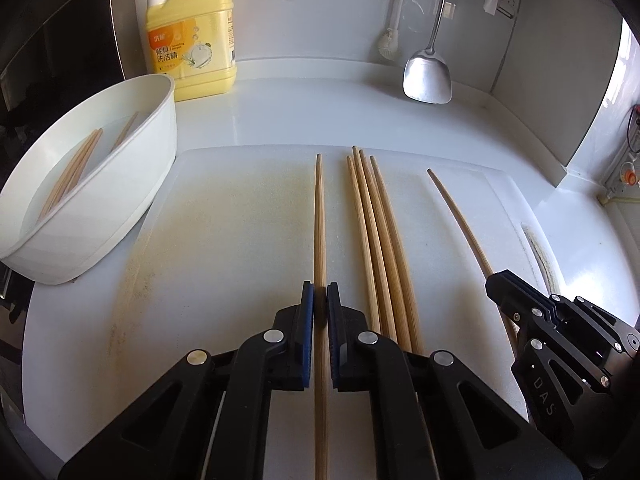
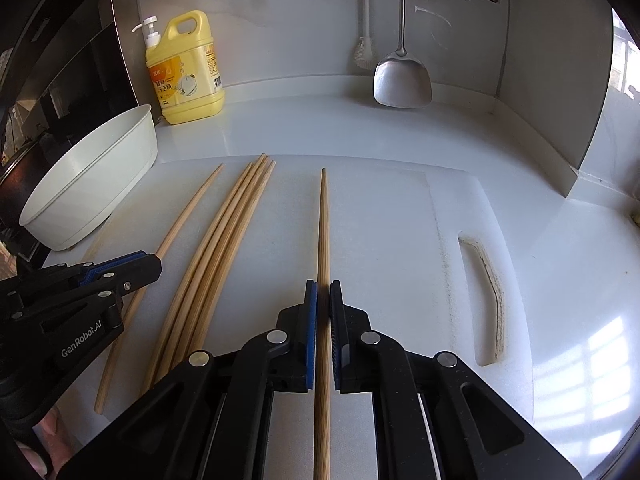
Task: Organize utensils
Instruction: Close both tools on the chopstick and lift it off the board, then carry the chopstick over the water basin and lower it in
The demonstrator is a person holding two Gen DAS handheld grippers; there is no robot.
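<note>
Six loose bamboo chopsticks on a white cutting board [image 2: 400, 216], all long, thin, pale tan w/ fine grain, tapered tips pointing away from the cams. Left gripper [image 1: 321, 300] jaws closed tight on the leftmost chopstick [image 1: 319, 216], blue pads pinching both sides, stick runs straight thru between the fingers. Right gripper [image 2: 323, 300] same deal, clamped on the rightmost chopstick [image 2: 323, 224], which lies well apart from the rest. Between them a bundle of four chopsticks [image 1: 380, 240] lying side by side, touching, roughly parallel, tips fanned a bit. Can't tell if the gripped sticks are lifted off the board or still resting. White oval tub [image 1: 100, 184] at board's left edge, near corner overlapping the board; inside it several more chopsticks [image 1: 74, 168] leaning lengthwise, exact count unclear. Behind tub, yellow dish soap jug [image 1: 192, 36] w/ white pump, upright on white counter [image 1: 300, 108]. Steel spatula [image 1: 428, 76] hanging on back wall, blade just above the counter.
</note>
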